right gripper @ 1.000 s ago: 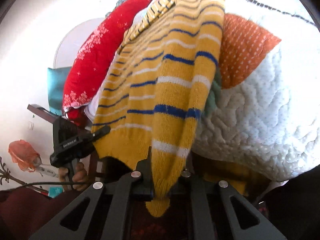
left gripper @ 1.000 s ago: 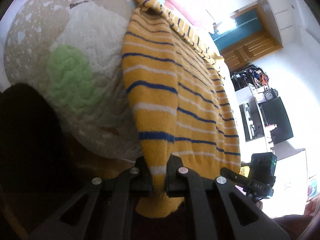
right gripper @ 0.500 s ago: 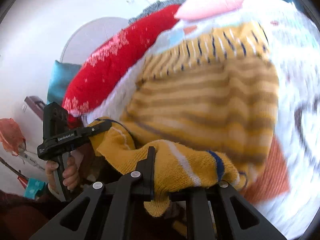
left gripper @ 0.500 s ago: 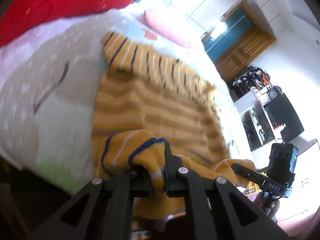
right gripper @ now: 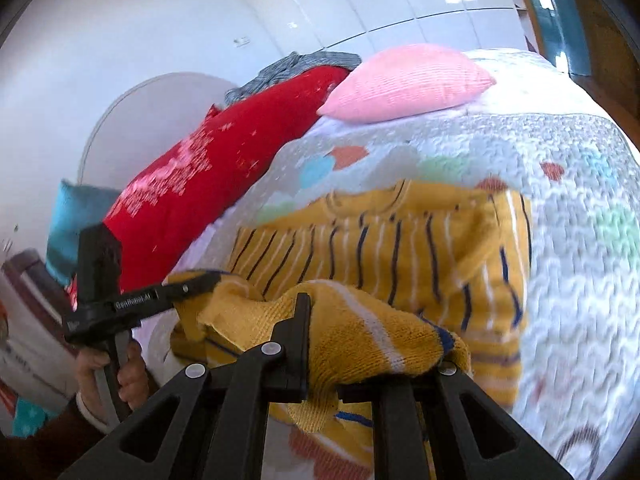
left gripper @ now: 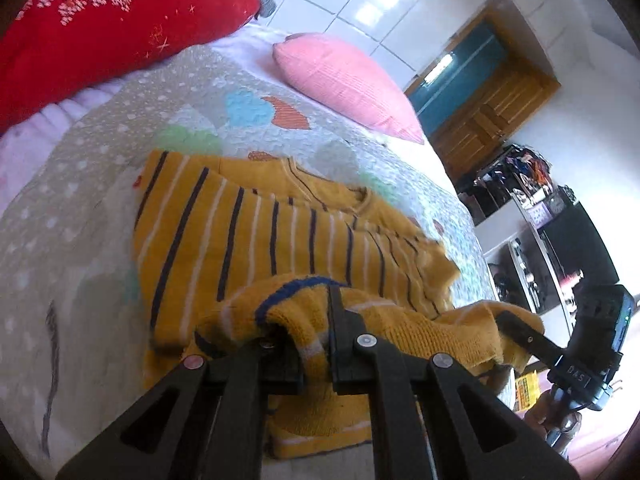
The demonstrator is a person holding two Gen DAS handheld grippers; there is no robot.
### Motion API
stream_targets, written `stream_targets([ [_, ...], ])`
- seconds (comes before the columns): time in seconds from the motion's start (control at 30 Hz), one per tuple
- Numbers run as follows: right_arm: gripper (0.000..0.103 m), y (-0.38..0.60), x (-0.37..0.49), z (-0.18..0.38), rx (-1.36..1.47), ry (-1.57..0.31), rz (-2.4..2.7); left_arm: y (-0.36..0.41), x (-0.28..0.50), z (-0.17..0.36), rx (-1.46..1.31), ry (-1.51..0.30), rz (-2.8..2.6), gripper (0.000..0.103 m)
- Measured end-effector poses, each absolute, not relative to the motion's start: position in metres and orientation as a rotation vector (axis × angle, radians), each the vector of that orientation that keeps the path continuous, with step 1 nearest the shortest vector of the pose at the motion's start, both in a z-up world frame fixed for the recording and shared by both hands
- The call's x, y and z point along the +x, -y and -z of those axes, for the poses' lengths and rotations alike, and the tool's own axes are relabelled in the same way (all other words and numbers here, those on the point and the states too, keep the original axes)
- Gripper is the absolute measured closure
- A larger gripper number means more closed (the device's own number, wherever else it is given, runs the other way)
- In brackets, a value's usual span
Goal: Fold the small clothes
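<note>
In the left wrist view, the left claw point(left gripper: 316, 344) sits at 6 o'clock and pinches a bunched hem of the yellow striped sweater point(left gripper: 256, 232) between its two fingers. The sweater lies on the quilted bed point(left gripper: 80, 208), its neck toward 12 o'clock, and both sleeves look already turned in over the body. At 4 o'clock the right claw point(left gripper: 508, 326) also bites the same hem, at the other corner. One pink pillow point(left gripper: 344, 76) rests at 1 o'clock and one red cushion point(left gripper: 100, 20) at 10 o'clock. My reading is that the step in hand is the bottom-to-top fold: the hem is lifted and is carried toward the neck.

In the right wrist view, the right claw point(right gripper: 320, 344) at 6 o'clock is nearly buried in yellow knit; one finger shows and the cloth is pressed against it, so it is pinching the hem. The left claw point(right gripper: 200, 280) comes in from 9 o'clock, held by a hand point(right gripper: 104, 368), with its tip inside the fabric. The sweater body spreads toward 12 and 2 o'clock on the bed.

The next move, I think, calls for both claws going forward together at equal height, laying the hem near the collar, then letting go.

I count one sweater, two claws, one pink pillow, one red cushion.
</note>
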State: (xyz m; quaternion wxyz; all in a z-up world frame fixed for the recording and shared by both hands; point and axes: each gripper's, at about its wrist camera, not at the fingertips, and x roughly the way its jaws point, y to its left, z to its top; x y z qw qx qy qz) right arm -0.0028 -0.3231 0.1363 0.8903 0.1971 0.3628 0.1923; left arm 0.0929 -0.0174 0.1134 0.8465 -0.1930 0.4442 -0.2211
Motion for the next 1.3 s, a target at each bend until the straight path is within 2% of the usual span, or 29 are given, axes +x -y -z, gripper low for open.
stream_targets([
  [0.27,0.09,0.334,0.084,-0.104,0.44,-0.843,-0.324,0.02,0.17,-0.086,-0.447,-1.019,0.417,0.094],
  [0.33,0.074,0.343,0.101,-0.091,0.493,-0.868,-0.312,0.017,0.181,-0.081,-0.492,-1.035,0.432,0.09],
  [0.37,0.068,0.35,0.11,-0.083,0.552,-0.876,-0.316,0.014,0.188,-0.079,-0.539,-1.038,0.46,0.084],
  [0.4,0.058,0.356,0.117,-0.077,0.597,-0.877,-0.322,0.011,0.192,-0.078,-0.58,-1.037,0.48,0.075],
  [0.43,0.054,0.362,0.123,-0.072,0.647,-0.875,-0.329,0.007,0.197,-0.076,-0.626,-1.032,0.496,0.064],
  [0.47,0.05,0.369,0.13,-0.066,0.697,-0.871,-0.331,0.002,0.204,-0.074,-0.693,-1.024,0.508,0.059],
  [0.5,0.049,0.374,0.136,-0.062,0.731,-0.867,-0.332,-0.002,0.208,-0.072,-0.738,-1.018,0.511,0.05],
  [0.6,0.046,0.389,0.152,-0.054,0.821,-0.849,-0.33,-0.014,0.221,-0.061,-0.881,-1.01,0.499,0.041],
  [0.8,0.044,0.403,0.169,-0.053,0.781,-0.837,-0.252,-0.026,0.237,-0.055,-0.86,-1.025,0.409,0.04],
  [0.9,0.035,0.417,0.167,-0.06,0.726,-0.822,-0.17,-0.041,0.241,-0.065,-0.854,-0.995,0.339,0.033],
  [0.93,0.035,0.423,0.162,-0.064,0.724,-0.811,-0.158,-0.048,0.24,-0.069,-0.858,-0.982,0.323,0.033],
  [1.13,0.035,0.446,0.113,-0.085,0.666,-0.788,-0.135,-0.07,0.212,-0.091,-0.728,-0.972,0.255,0.032],
  [1.3,0.035,0.438,0.05,-0.085,0.571,-0.838,-0.165,-0.059,0.162,-0.093,-0.489,-1.015,0.288,0.032],
])
